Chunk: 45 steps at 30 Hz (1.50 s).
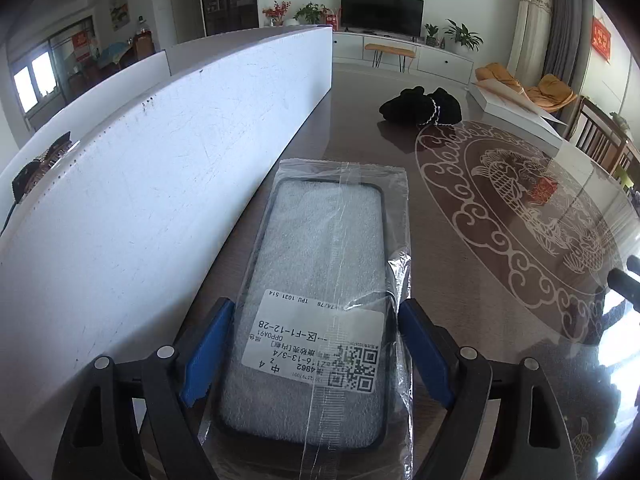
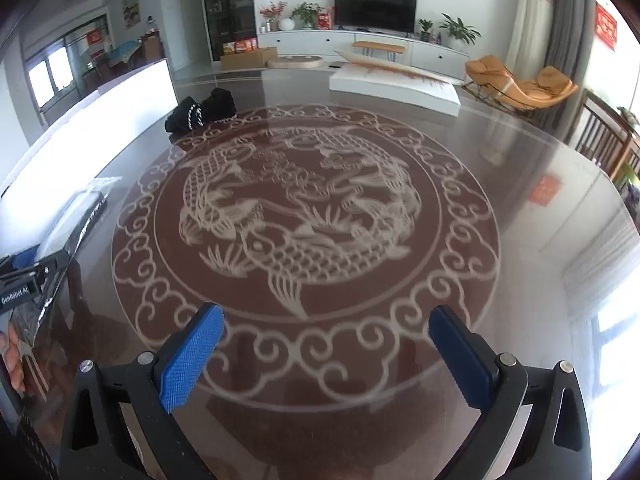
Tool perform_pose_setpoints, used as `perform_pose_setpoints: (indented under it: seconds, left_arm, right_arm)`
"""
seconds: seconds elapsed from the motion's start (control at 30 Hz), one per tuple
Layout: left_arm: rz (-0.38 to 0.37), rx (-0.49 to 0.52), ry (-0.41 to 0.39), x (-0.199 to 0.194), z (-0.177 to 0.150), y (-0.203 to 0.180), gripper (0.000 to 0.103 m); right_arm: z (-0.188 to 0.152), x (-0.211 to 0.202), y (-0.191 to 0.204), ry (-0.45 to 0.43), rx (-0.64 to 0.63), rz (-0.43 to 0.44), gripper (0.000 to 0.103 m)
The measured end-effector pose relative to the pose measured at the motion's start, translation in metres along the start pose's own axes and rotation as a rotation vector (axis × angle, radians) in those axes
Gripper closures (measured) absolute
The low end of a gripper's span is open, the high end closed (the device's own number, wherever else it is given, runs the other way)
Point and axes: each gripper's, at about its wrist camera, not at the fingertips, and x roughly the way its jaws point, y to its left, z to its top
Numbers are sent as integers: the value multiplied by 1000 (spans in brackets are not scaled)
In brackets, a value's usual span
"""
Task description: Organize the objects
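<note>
A: Where's the phone case (image 1: 316,312) right now?

B: Flat on the bench (image 1: 472,248), sealed in its clear bag, just beside the long white box (image 1: 160,184). The left gripper (image 1: 310,354) straddles its near end, blue pads on either side, jaws apart. I can't tell whether the pads touch the bag, but they aren't squeezing the case.

A: And the right gripper (image 2: 326,356)?

B: Wide apart too, nothing between its pads, hanging over the carved fish pattern in the middle of the bench.

A: What could spoil things from here?

B: The bag, I'd say. It's slick and loose, so if the left gripper closes only on the film, the case could slide inside or the whole thing could slip out when lifted. The glossy bench won't help either; a sideways nudge might skate it against the box wall.

A: Anything else nearby?

B: A black pouch (image 1: 420,106) farther back, well apart.
</note>
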Motion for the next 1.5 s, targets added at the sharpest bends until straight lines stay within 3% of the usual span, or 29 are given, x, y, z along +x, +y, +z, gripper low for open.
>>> perform_pose_setpoints:
  seconds: [0.17, 0.27, 0.43, 0.57, 0.67, 0.73, 0.97, 1.23, 1.37, 1.5]
  left_arm:
    - [0, 0, 0, 0, 0, 0, 20]
    - [0, 0, 0, 0, 0, 0, 20]
    - [0, 0, 0, 0, 0, 0, 20]
    - [0, 0, 0, 0, 0, 0, 19]
    - [0, 0, 0, 0, 0, 0, 19]
    - [-1, 0, 0, 0, 0, 0, 19]
    - [-1, -1, 1, 0, 0, -1, 19]
    - [4, 5, 1, -1, 0, -2, 19]
    - [-26, 47, 7, 2, 2, -13, 15]
    - [-136, 165, 7, 1, 2, -49, 16]
  right_arm:
    - [98, 52, 32, -28, -291, 32, 2]
    - [138, 77, 72, -34, -469, 57, 8]
    - [176, 114, 132, -35, -661, 91, 10]
    - [187, 153, 163, 63, -682, 82, 10]
    - [192, 171, 165, 151, -571, 106, 53]
    - [193, 168, 155, 167, -491, 107, 73]
    - [141, 124, 84, 217, -328, 20, 72]
    - [21, 20, 13, 234, -100, -72, 71]
    - [-35, -31, 15, 176, 58, 22, 71]
    - [-68, -59, 25, 103, 226, 164, 71]
